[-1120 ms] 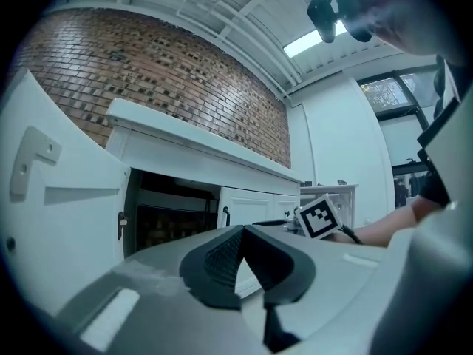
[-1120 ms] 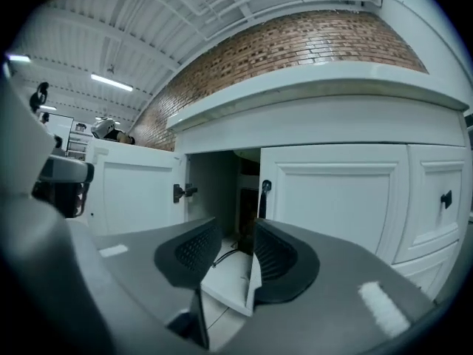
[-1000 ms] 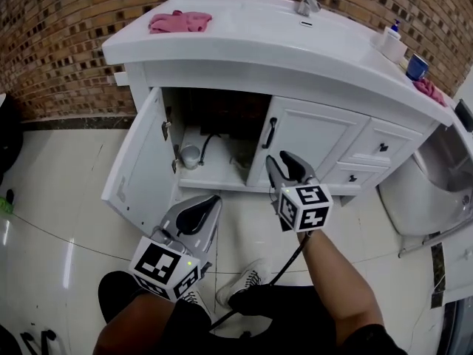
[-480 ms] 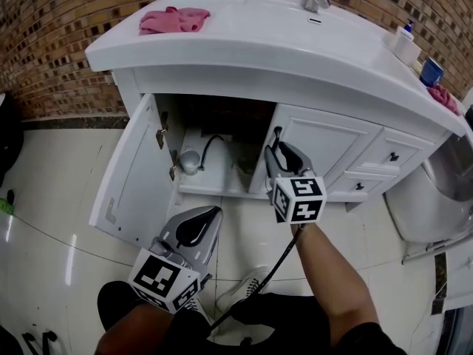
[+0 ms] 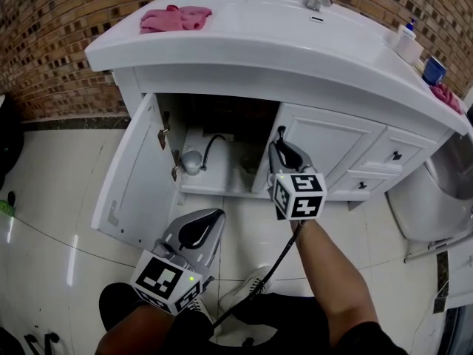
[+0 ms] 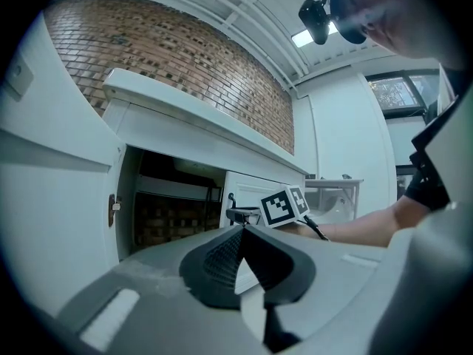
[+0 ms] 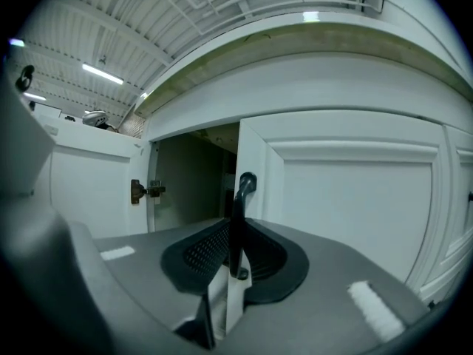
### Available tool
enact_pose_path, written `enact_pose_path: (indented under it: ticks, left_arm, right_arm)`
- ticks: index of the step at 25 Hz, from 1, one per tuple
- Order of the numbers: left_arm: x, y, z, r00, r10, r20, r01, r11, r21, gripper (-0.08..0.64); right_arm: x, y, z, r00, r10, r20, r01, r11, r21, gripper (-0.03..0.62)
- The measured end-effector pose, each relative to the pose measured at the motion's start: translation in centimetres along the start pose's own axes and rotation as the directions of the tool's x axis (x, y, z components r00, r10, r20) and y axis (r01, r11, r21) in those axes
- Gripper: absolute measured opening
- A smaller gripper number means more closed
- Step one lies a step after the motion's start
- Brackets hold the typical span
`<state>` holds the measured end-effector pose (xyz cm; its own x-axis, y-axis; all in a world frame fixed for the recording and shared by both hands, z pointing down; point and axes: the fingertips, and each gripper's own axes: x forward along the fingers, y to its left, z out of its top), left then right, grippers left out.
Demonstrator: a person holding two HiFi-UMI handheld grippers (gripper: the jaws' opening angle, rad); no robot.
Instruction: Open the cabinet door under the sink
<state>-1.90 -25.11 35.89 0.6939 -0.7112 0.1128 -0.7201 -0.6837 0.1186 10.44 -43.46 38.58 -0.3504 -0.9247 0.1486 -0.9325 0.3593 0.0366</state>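
Left cabinet door stood open at centre-left; right gripper, jaws just closed, clamped the black handle of the unopened right door at centre; left gripper was closed, empty.

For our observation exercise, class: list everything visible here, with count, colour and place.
Sink counter: one, white, against brick wall.
Left door: one, white, swung open.
Right door: one, white, beside the opening.
Handle: one, black, on right door.
Cloths: two, pink, on counter.
Bottle: one, white, counter's right end.
Cup: one, blue, beside bottle.
Left claw: one, grey, shut, empty, near left door.
Right claw: one, grey, jaws just closing, gripping handle.
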Motion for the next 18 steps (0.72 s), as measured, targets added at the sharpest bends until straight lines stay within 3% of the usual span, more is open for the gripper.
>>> enact_pose_path:
  ticks: [9,18]
  left_arm:
    - [-1.0,-1.0,0.7,1.000,-0.001,0.020,0.001,1.000,0.003,0.003]
    - [-2.0,-3.9,1.5,0.998,-0.029,0.049,0.030,1.000,-0.008,0.003]
  right_arm:
    - [-1.8,0.7,-0.5,0.998,0.051,-0.030,-0.050,0.998,0.037,0.058]
    - [-7.3,1.9,-1.4,0.990,0.133,-0.052,-0.131,0.990,0.050,0.057]
